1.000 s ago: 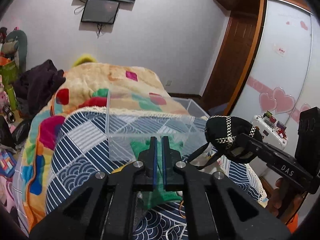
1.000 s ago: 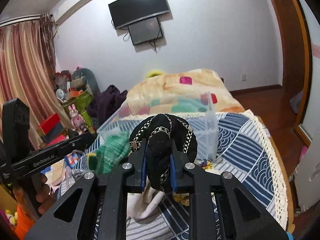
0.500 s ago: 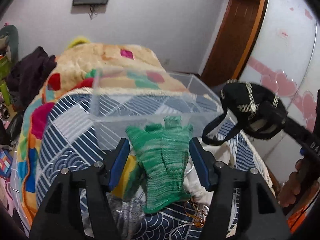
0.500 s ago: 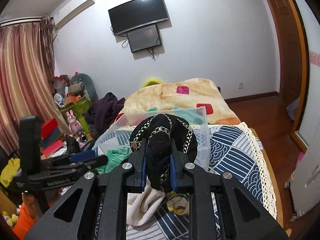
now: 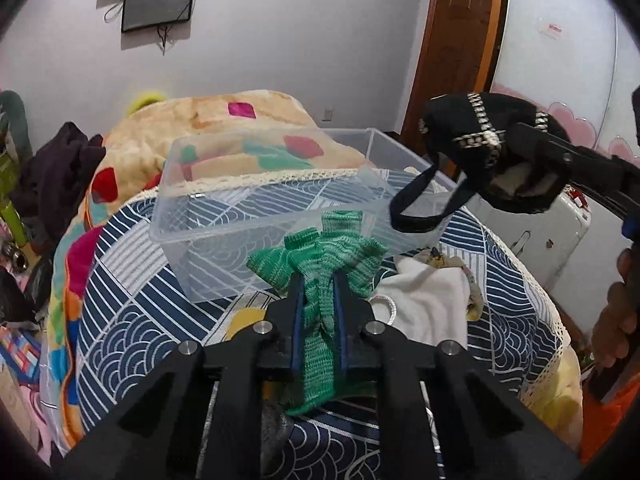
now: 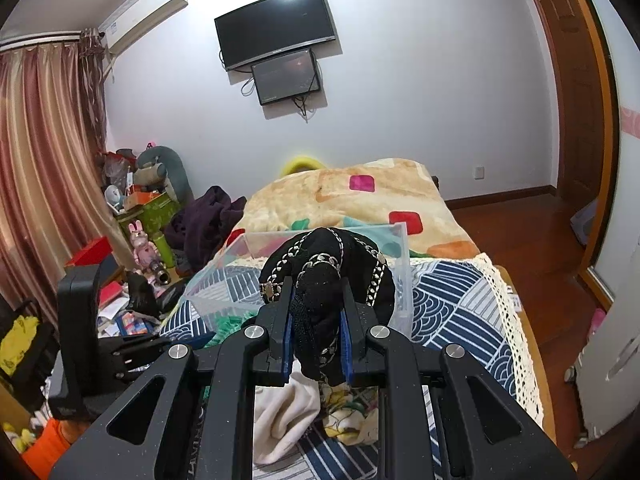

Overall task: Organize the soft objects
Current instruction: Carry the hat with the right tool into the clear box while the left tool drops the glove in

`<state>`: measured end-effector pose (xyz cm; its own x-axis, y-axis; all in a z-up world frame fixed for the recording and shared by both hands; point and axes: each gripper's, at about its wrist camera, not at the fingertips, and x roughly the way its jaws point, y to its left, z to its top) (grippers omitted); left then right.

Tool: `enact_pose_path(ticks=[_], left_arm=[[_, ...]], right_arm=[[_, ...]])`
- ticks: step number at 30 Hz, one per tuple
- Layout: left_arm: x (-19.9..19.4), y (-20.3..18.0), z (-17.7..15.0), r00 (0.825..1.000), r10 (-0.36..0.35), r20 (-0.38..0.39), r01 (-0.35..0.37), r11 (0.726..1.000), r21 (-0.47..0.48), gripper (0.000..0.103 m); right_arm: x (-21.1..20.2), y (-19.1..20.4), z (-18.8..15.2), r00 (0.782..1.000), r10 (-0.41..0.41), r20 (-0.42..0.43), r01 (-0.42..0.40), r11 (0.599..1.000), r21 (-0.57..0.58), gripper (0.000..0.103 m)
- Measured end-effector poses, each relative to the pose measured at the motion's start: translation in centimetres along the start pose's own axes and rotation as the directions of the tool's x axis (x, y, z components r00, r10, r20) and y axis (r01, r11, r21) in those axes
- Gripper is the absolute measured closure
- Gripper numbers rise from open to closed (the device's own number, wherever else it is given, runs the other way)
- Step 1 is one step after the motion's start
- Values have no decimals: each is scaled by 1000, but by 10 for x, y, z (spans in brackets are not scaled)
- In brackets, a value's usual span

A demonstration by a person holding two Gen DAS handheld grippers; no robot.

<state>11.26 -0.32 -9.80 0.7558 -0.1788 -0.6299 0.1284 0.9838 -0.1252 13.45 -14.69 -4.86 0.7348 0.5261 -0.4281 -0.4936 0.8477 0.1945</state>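
Observation:
My left gripper (image 5: 319,280) is shut on a green knit glove (image 5: 320,264) and holds it just in front of a clear plastic bin (image 5: 256,216) on the bed. My right gripper (image 6: 318,286) is shut on a black hat with silver chain trim (image 6: 324,264), held in the air at the bin's right end; the hat also shows in the left wrist view (image 5: 492,152), its strap hanging over the bin's corner. The bin (image 6: 400,276) looks empty inside.
A white cloth (image 5: 424,300) and a patterned soft item (image 6: 348,420) lie on the blue patterned bedspread (image 5: 132,320) below the grippers. A colourful blanket (image 6: 360,196) lies behind the bin. Clutter and toys (image 6: 140,220) stand at the left.
My left gripper, open around the green glove half a second ago, has shut on it and lifted it. My right gripper still holds the black hat, near the bin.

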Motion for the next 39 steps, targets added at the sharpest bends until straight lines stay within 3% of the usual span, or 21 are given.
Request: enact_pose_path(ticks=[9, 18, 25, 31, 39], left_arm=[[-42, 2, 35, 993, -27, 111, 26, 1000, 13, 92], [-37, 26, 76, 987, 16, 162, -9, 999, -41, 92], [-4, 43, 92, 990, 83, 113, -79, 996, -41, 92], [41, 58, 99, 995, 96, -10, -97, 994, -46, 92], [83, 63, 90, 985, 90, -145, -94, 995, -26, 92]], right_arm=[[3, 4, 17, 1000, -14, 27, 15, 999, -34, 86], [24, 4, 38, 999, -33, 41, 34, 999, -43, 86], [51, 7, 37, 999, -41, -15, 40, 997, -63, 86], [80, 11, 29, 995, -48, -93, 39, 995, -97, 86], [114, 6, 25, 971, -44, -234, 17, 993, -117, 86]])
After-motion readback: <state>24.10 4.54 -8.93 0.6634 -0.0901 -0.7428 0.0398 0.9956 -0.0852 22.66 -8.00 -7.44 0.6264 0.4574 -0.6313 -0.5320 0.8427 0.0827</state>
